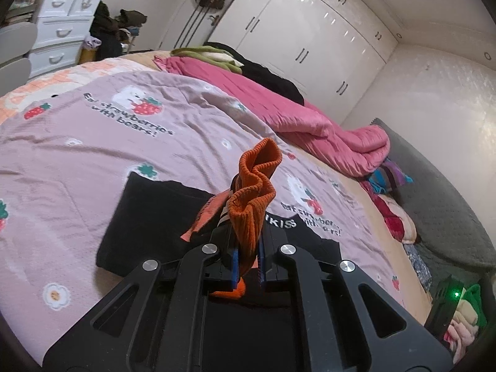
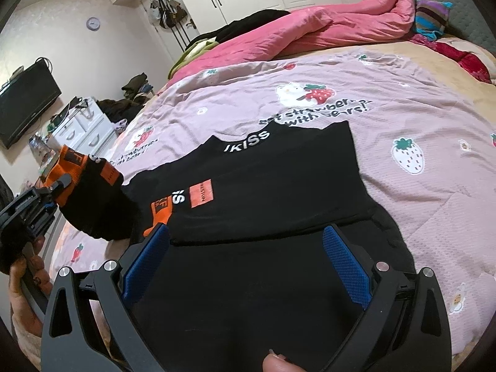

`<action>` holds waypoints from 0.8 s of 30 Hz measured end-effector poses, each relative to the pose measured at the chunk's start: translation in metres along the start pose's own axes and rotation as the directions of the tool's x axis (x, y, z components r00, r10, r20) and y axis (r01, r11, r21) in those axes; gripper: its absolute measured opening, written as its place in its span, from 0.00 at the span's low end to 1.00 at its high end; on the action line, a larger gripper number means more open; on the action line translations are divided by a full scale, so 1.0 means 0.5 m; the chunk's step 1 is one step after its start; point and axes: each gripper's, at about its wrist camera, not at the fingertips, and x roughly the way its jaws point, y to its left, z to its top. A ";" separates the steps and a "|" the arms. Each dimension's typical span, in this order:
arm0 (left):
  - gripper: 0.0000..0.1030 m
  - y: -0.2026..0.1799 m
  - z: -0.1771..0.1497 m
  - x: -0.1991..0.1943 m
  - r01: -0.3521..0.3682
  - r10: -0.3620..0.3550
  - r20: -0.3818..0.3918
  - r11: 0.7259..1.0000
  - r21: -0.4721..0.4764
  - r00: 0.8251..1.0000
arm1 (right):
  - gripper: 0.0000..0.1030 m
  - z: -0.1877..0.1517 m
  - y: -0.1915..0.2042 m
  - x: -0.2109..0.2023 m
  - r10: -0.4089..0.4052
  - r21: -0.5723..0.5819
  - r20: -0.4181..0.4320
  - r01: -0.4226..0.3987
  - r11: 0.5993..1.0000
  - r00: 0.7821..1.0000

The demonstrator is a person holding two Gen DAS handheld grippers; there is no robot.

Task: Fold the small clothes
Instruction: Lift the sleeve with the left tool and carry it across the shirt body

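A small black top [image 2: 263, 186] with white lettering and orange patches lies spread on the pink strawberry bedspread [image 2: 418, 117]. It also shows in the left wrist view [image 1: 148, 217]. My left gripper [image 1: 248, 248] is shut on the top's orange ribbed cuff [image 1: 254, 192] and holds the sleeve lifted off the bed. In the right wrist view the left gripper [image 2: 52, 192] is at the left, holding the raised sleeve [image 2: 90, 204]. My right gripper [image 2: 248, 248] is open and empty, low over the top's near part, its blue pads [image 2: 344, 260] wide apart.
A rolled pink quilt [image 2: 325, 28] and dark clothes [image 1: 266, 74] lie along the bed's far side. A white drawer unit [image 1: 62, 21] and a wall television [image 2: 24, 105] stand beyond the bed. White wardrobes [image 1: 310, 31] line the wall.
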 end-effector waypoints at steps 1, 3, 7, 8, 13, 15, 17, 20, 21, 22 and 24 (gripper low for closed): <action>0.03 -0.003 -0.002 0.005 0.005 -0.005 -0.006 1.000 0.001 1.000 | 0.96 0.001 -0.005 -0.001 -0.003 0.004 0.001 0.003 1.000 1.000; 0.03 -0.014 -0.010 0.015 0.013 -0.013 -0.019 1.000 0.008 1.000 | 0.96 0.002 -0.015 -0.003 -0.007 0.013 0.003 0.007 1.000 1.000; 0.03 -0.032 -0.023 0.034 0.027 -0.026 -0.044 0.999 0.021 0.999 | 0.96 0.003 -0.028 -0.005 -0.013 0.026 0.007 0.012 1.000 1.000; 0.03 -0.036 -0.026 0.039 0.029 -0.028 -0.049 0.999 0.020 0.998 | 0.96 0.003 -0.030 -0.005 -0.014 0.029 0.009 0.013 0.999 1.000; 0.03 -0.060 -0.045 0.066 0.048 -0.045 -0.082 0.998 0.033 0.996 | 0.96 0.004 -0.045 -0.010 -0.024 0.040 0.016 0.024 0.999 1.000; 0.03 -0.072 -0.053 0.076 0.055 -0.050 -0.098 0.998 0.042 0.994 | 0.96 0.004 -0.053 -0.011 -0.030 0.046 0.019 0.029 0.999 0.999; 0.03 -0.084 -0.061 0.088 0.066 -0.060 -0.115 0.997 0.050 0.992 | 0.96 0.005 -0.060 -0.014 -0.034 0.055 0.024 0.032 0.998 0.999; 0.03 -0.100 -0.072 0.103 0.078 -0.070 -0.136 0.995 0.060 0.988 | 0.96 0.008 -0.072 -0.016 -0.040 0.068 0.028 0.038 0.997 0.999; 0.03 -0.107 -0.078 0.110 0.083 -0.074 -0.144 0.995 0.063 0.987 | 0.96 0.009 -0.076 -0.016 -0.043 0.072 0.029 0.041 0.997 0.999; 0.03 -0.112 -0.083 0.115 0.087 -0.076 -0.153 0.994 0.068 0.985 | 0.96 0.009 -0.078 -0.015 -0.044 0.074 0.029 0.042 0.996 0.999; 0.03 -0.121 -0.092 0.127 0.090 -0.076 -0.171 0.993 0.076 0.982 | 0.96 0.010 -0.085 -0.016 -0.050 0.080 0.032 0.047 0.996 0.998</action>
